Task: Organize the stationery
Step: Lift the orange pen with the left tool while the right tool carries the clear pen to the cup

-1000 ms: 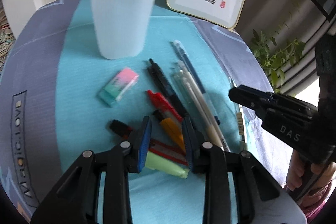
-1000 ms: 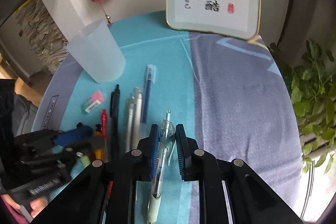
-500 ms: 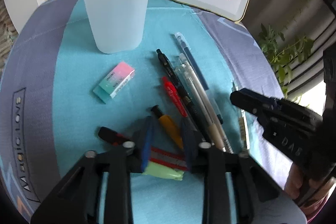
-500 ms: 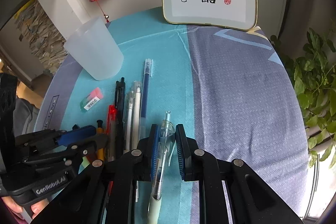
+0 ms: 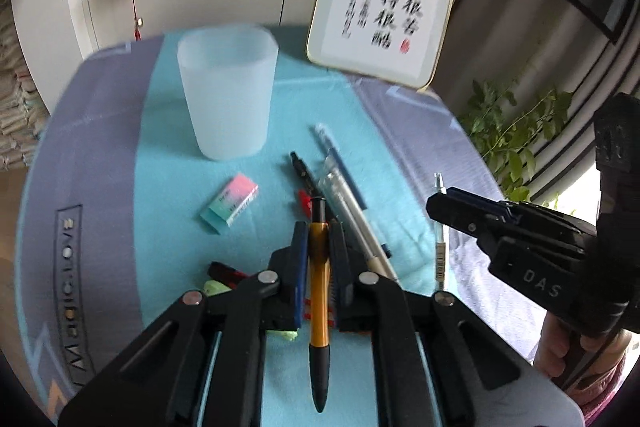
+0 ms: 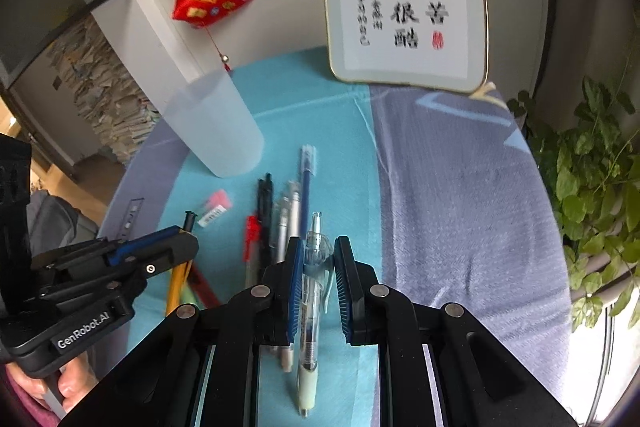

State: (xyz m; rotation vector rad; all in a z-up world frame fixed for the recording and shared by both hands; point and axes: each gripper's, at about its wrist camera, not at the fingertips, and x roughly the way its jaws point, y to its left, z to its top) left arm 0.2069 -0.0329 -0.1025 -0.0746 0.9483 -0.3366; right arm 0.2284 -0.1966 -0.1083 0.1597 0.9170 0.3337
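Two grippers each clamp a pen above the teal-and-grey tablecloth (image 5: 100,155): the left gripper (image 5: 319,235) pinches an orange pen with black ends (image 5: 319,279), the right gripper (image 6: 316,251) a clear pen with a pale green grip (image 6: 311,291). At twelve o'clock lie loose black, red and silver pens (image 6: 280,219), a pink-and-teal eraser (image 5: 229,203) at eleven, and farther off the frosted translucent plastic cup (image 5: 227,91) stands upright

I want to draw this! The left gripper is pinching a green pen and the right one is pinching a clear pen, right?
Not quite. The left gripper pinches an orange pen with black ends, not a green one; the left wrist view shows it. The right gripper does pinch the clear plastic pen.
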